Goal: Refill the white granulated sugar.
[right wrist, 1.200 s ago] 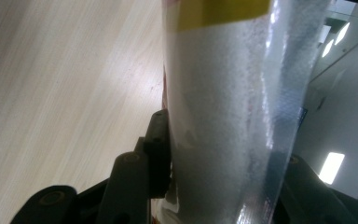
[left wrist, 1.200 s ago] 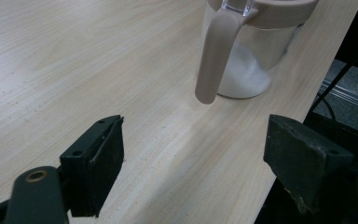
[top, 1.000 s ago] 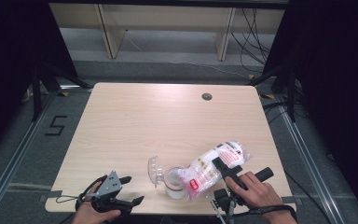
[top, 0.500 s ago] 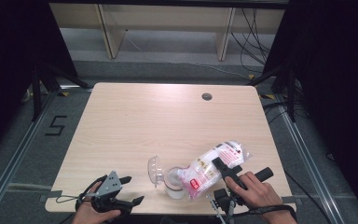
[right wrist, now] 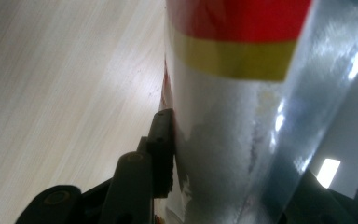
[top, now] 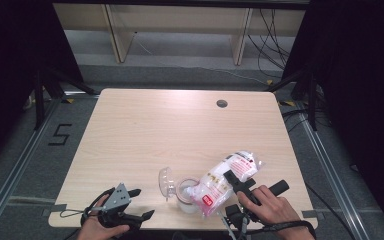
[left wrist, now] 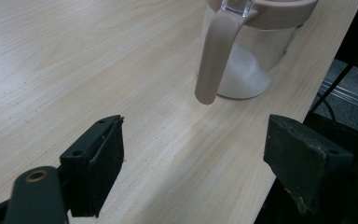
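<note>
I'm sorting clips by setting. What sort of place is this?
Probably a lab or recording studio, not a home: a bare wooden table ringed by black curtains, loose cables on the floor, and a taped "5" beside it.

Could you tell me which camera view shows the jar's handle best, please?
The left gripper view: the pink handle hangs in full down the jar, close and sharp. In the high view the jar is small, half under the bag, its handle too small to tell.
</note>
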